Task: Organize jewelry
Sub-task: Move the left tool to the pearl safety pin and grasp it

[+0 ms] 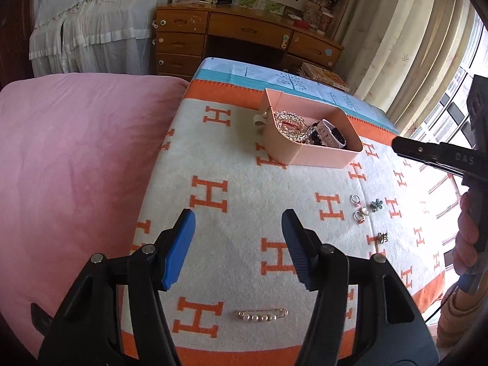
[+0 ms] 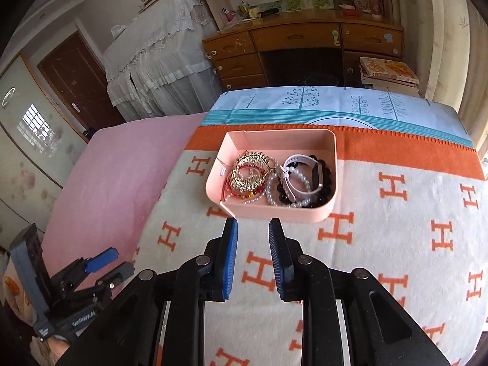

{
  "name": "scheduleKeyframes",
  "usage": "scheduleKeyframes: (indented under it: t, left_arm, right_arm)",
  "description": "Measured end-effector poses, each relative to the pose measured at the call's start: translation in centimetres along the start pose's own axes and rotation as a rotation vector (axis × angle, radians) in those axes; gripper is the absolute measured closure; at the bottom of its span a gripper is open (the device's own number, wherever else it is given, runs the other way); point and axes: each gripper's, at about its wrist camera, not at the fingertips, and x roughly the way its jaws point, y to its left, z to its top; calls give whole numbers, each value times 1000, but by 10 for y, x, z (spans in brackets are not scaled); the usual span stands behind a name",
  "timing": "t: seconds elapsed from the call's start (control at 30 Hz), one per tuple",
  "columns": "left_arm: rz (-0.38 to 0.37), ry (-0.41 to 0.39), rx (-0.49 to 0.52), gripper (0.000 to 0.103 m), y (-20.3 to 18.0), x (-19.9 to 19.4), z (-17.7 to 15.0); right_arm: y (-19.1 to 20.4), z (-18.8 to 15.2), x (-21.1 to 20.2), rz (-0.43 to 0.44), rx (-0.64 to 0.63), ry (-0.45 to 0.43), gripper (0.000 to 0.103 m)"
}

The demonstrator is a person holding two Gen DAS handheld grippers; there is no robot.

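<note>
Just under the left gripper [image 1: 238,222], whose jaws stand wide apart with nothing between them, a pearl pin [image 1: 263,315] lies on the blanket [image 1: 238,152]. Ahead and to its right sit two rings [image 1: 357,209], a flower clip [image 1: 377,205] and a small dark clip [image 1: 382,238], each loose on the cloth. Farther ahead stands the pink box [image 1: 305,155]. The right gripper [image 2: 253,228] hangs just short of the box's near wall, jaws slightly parted and empty. Inside the box lie bracelets [image 2: 253,174], pearl strands [image 2: 274,189] and a white watch [image 2: 302,167].
</note>
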Motion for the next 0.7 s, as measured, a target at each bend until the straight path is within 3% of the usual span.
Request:
scheduleKeyframes:
  t: [0.2, 0.33, 0.7]
  left_arm:
    - [-15, 26, 61, 47, 2, -6, -20]
    - [-85, 86, 124, 47, 1, 1, -40]
    - [-149, 149, 523, 47, -23, 10, -91]
  right_arm:
    - [-26, -51, -56, -40, 55, -63, 82]
    - [-49, -85, -72, -86, 120, -63, 81]
    - [-72, -167, -50, -128, 162, 66, 81]
